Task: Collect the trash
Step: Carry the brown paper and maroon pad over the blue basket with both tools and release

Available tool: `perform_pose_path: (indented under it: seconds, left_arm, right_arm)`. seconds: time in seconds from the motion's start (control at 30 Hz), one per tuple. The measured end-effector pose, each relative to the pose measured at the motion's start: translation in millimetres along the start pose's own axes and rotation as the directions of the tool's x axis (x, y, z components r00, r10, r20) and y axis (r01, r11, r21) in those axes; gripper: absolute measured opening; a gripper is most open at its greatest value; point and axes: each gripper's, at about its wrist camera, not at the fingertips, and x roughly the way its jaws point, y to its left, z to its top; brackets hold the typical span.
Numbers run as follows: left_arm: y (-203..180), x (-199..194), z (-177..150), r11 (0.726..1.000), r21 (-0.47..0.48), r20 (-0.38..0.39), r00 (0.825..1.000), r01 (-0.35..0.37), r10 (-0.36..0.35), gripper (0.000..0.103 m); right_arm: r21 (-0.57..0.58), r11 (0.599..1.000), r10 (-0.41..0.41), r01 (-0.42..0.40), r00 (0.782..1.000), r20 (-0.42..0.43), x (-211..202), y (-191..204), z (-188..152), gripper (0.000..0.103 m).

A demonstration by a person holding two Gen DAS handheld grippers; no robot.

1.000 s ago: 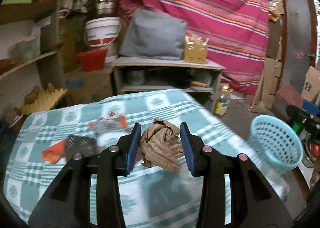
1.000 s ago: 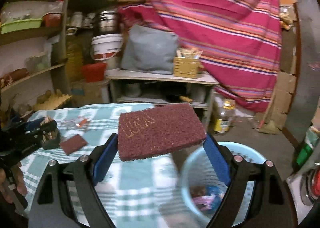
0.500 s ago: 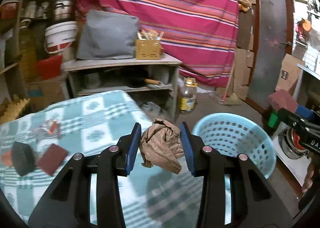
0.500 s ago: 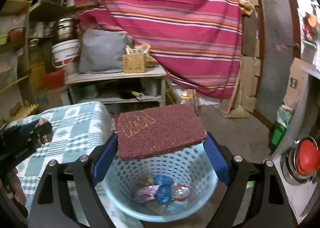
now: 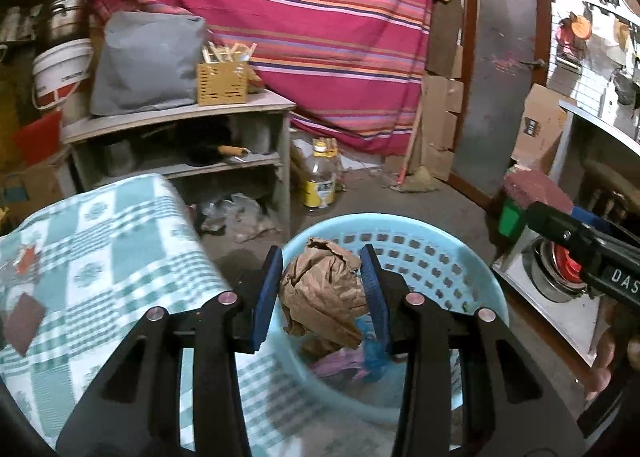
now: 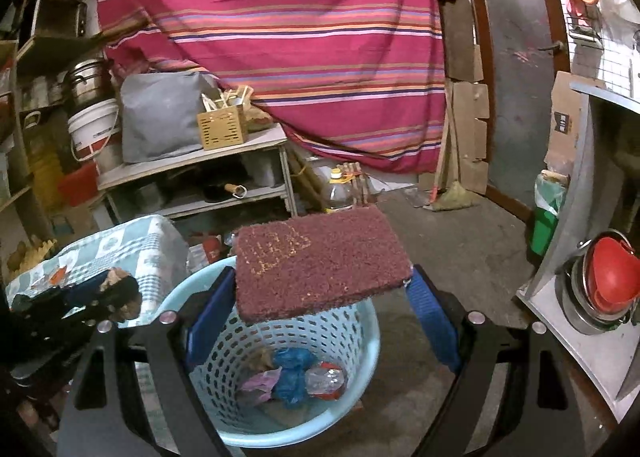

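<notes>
cluttered storeroom, striped cloth behind, blue basket (image 6: 280,409) on the floor beside the checked surface (image 5: 100,257).
left tool (image 5: 320,289) is clamped on a crumpled brown paper (image 5: 324,289), right tool (image 6: 320,305) on a maroon scouring pad (image 6: 316,261) held flat, long side across its jaws; both hang over the basket, so each drop looks to be straight down. trash in the basket is partly hidden behind both tools; another pad (image 5: 24,323) on the surface is cut off.
</notes>
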Motion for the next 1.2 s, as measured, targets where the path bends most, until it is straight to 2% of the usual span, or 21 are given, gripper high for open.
perform_pose_path:
  seconds: [0.1,0.17,0.23,0.3,0.4,0.6,0.7,0.9,1.0,1.2]
  left_arm:
    - [-8.6,9.8,0.5,1.0,0.025,-0.005,1.0,-0.006,0.006,0.04]
    - [-10.3,12.8,2.1,1.0,0.028,-0.003,1.0,-0.005,0.005,0.043]
    - [-10.4,12.9,4.0,1.0,0.018,0.001,1.0,-0.002,0.002,0.068]
    - [-8.2,8.9,5.7,1.0,0.009,0.024,1.0,-0.015,0.015,0.079]
    - [-2.3,5.2,8.3,1.0,-0.002,0.025,0.999,-0.026,0.026,0.081]
    - [19.7,-5.4,8.7,0.995,-0.038,0.038,0.995,-0.095,0.097,0.097]
    - [31.0,-11.9,9.1,0.992,-0.057,0.041,0.993,-0.111,0.114,0.097]
    - [56.4,-24.6,7.9,0.979,-0.07,0.024,0.981,-0.19,0.192,0.097]
    - [68.0,-31.1,7.8,0.974,-0.088,0.023,0.977,-0.21,0.212,0.098]
    - [93.6,-59.5,7.5,0.959,-0.107,0.061,0.961,-0.261,0.269,0.098]
  right_arm:
    - [-0.002,1.0,-0.013,0.013,1.0,-0.002,1.9,-2.2,0.3,0.084]
    - [0.002,1.0,-0.014,0.014,1.0,-0.004,3.0,-5.3,0.6,0.084]
    - [0.006,1.0,-0.016,0.016,1.0,-0.01,5.3,-6.9,0.3,0.084]
    - [0.007,1.0,-0.015,0.015,1.0,-0.022,8.7,-8.0,-0.2,0.084]
    - [0.002,1.0,-0.016,0.016,0.999,-0.039,14.1,-5.6,-1.6,0.084]
    - [-0.013,1.0,0.002,-0.002,0.999,-0.054,18.9,4.7,-2.9,0.084]
    - [-0.025,1.0,0.017,-0.019,0.998,-0.063,22.8,15.1,-3.5,0.084]
    - [-0.048,0.997,0.051,-0.056,0.994,-0.098,37.0,42.7,-5.4,0.085]
    - [-0.045,0.997,0.058,-0.064,0.99,-0.125,46.3,52.6,-6.1,0.09]
    - [-0.037,0.996,0.076,-0.08,0.992,-0.105,41.2,68.8,-2.0,0.092]
